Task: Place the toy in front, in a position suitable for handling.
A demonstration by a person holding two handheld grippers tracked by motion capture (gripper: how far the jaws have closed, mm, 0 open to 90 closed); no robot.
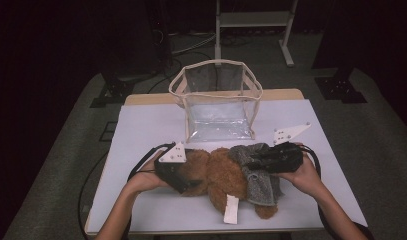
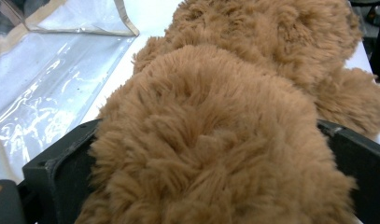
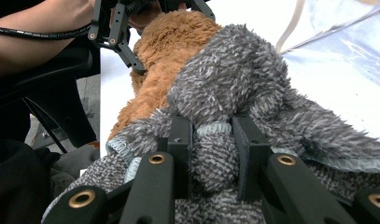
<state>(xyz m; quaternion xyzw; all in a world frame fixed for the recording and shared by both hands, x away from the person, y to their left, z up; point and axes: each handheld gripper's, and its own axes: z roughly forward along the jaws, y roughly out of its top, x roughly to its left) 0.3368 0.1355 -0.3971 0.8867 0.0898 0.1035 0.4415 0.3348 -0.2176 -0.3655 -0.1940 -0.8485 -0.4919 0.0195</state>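
Grey fuzzy garment [image 3: 234,88], seemingly pinched by right tool [image 3: 211,154], covers brown teddy bear [image 1: 226,175].

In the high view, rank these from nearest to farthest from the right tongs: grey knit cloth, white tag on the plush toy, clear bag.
1. Grey knit cloth: pinched in the right tongs, on the brown plush toy.
2. White tag: toward the table's near edge.
3. Clear bag: toward the table's far edge, standing open.

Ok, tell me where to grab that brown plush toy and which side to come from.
Grip the brown plush toy at both ends, each hand-held gripper coming in from its own side. It lies lengthwise across the table, soft and bulky: the left hand-held gripper spans one end, the right hand-held gripper pinches the grey knit garment.
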